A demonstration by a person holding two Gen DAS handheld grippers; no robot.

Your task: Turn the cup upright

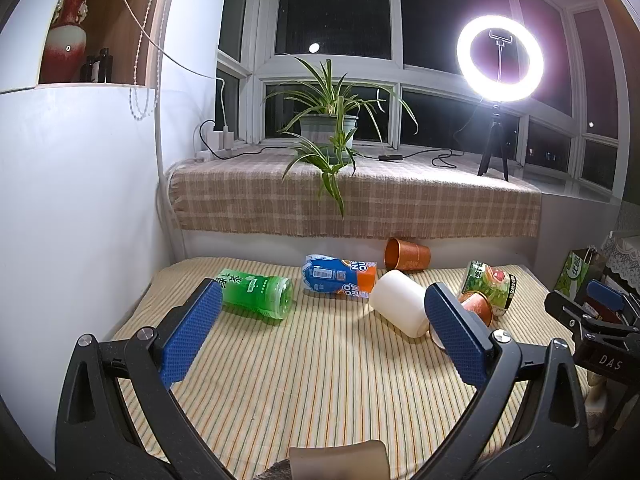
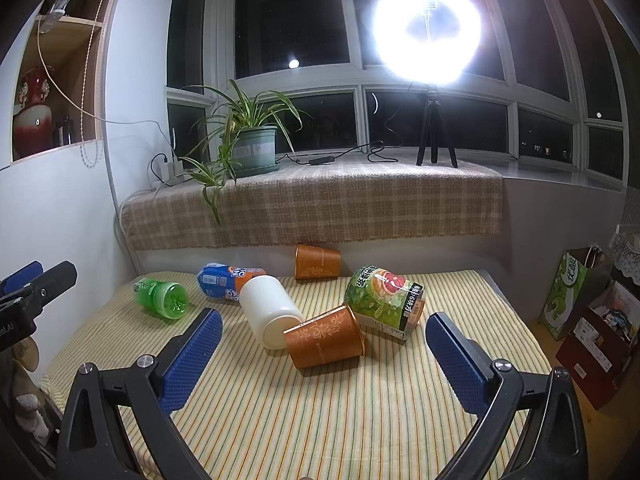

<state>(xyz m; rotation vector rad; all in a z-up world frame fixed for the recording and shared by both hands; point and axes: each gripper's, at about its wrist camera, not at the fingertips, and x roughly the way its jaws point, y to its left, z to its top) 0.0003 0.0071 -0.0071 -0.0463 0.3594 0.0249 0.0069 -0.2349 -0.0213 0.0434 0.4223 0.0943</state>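
Several cups lie on their sides on the striped tablecloth [image 2: 320,420]. A white cup [image 2: 269,310] lies in the middle, also in the left wrist view [image 1: 398,302]. An orange patterned cup [image 2: 326,338] lies against it, half hidden behind a finger in the left wrist view [image 1: 478,306]. A second orange cup [image 2: 317,261] lies at the back [image 1: 407,255]. My right gripper [image 2: 324,326] is open and empty, just in front of the near orange cup. My left gripper [image 1: 322,302] is open and empty, short of the white cup.
A green bottle-cup [image 1: 256,290], a blue and orange cup [image 1: 340,274] and a green grapefruit-print cup [image 2: 384,296] also lie on the cloth. A plaid-covered sill [image 1: 352,196] holds a plant [image 1: 330,128] and a ring light [image 1: 500,58]. Bags and boxes [image 2: 592,320] stand at the right.
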